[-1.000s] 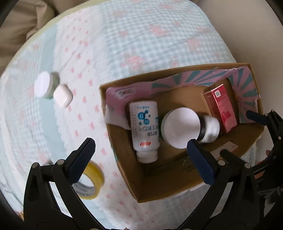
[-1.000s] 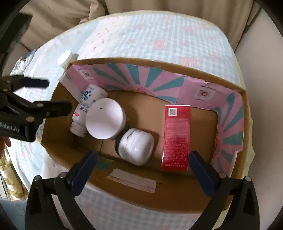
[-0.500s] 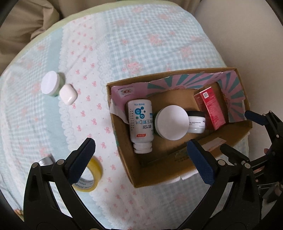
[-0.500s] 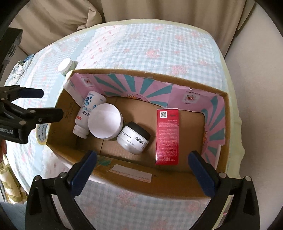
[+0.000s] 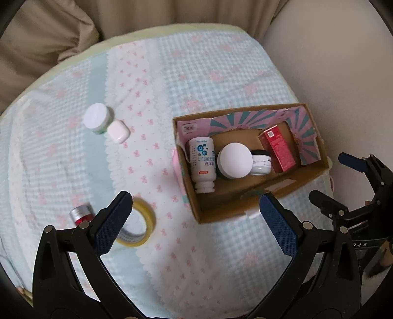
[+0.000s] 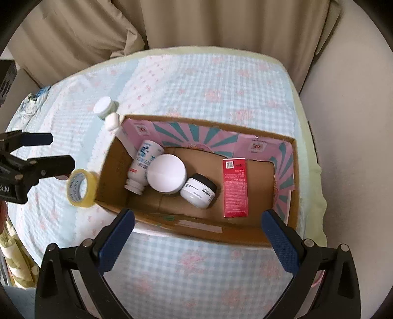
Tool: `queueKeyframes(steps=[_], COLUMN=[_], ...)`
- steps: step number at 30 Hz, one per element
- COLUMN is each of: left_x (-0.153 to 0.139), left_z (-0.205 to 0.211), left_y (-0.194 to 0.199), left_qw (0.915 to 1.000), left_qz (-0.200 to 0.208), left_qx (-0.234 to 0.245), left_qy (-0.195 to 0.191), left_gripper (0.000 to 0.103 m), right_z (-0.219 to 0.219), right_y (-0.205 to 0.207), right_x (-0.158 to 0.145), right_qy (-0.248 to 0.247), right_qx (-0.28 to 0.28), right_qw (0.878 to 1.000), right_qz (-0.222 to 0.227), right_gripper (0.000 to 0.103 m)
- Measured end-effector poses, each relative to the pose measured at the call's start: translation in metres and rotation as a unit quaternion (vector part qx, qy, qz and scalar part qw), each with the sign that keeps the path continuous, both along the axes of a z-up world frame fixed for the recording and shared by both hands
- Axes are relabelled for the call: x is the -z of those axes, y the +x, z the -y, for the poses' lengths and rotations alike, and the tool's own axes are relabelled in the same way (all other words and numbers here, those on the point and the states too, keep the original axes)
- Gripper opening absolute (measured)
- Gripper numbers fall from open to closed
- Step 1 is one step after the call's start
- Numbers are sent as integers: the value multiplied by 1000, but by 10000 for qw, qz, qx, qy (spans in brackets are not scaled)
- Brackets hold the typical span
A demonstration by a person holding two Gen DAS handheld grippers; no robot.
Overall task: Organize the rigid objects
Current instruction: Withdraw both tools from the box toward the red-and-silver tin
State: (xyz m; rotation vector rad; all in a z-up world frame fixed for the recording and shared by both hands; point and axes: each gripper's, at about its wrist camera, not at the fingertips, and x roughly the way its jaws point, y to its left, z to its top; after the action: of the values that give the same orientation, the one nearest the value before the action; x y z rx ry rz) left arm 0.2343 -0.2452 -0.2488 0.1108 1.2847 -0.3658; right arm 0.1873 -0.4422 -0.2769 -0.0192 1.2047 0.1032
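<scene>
A cardboard box on the cloth-covered table holds a white bottle lying down, a white-lidded jar, a small black-and-white jar and a red carton. Outside the box lie a yellow tape roll, a white jar, a small white case and a red-and-silver tube. My left gripper and right gripper are both open and empty, held above the near side of the table.
The table wears a blue gingham and pink-bow cloth. Beige curtains hang behind it. A pale wall or floor lies to the right of the table. The right gripper shows in the left wrist view.
Both grippers have pulled back and up from the box, so more of the table shows. The tube has come into view. Nothing on the table has moved.
</scene>
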Motion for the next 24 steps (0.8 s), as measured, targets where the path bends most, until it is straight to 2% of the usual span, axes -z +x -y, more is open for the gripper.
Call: queueKeyframes(steps=[8, 15, 20, 24], left_x=[-46, -80, -84, -78], left_z=[-67, -156, -220, -261], left_y=[-33, -59, -68, -71], left_qw=[9991, 9948, 9915, 9896], left_qz=[266, 587, 541, 443], left_qx=[-278, -820, -1140, -1330], left_qy=[-147, -107, -300, -308], left_gripper=[103, 103, 103, 103], right_z=[-41, -95, -141, -173], right_y=[-27, -48, -58, -61], right_x=[-48, -85, -103, -103], right_qy=[43, 188, 214, 287], right_qx=[170, 332, 387, 527], right_qw=[9998, 9988, 9981, 9974], right_qz=[72, 322, 434, 386], right_gripper=[103, 103, 103, 103])
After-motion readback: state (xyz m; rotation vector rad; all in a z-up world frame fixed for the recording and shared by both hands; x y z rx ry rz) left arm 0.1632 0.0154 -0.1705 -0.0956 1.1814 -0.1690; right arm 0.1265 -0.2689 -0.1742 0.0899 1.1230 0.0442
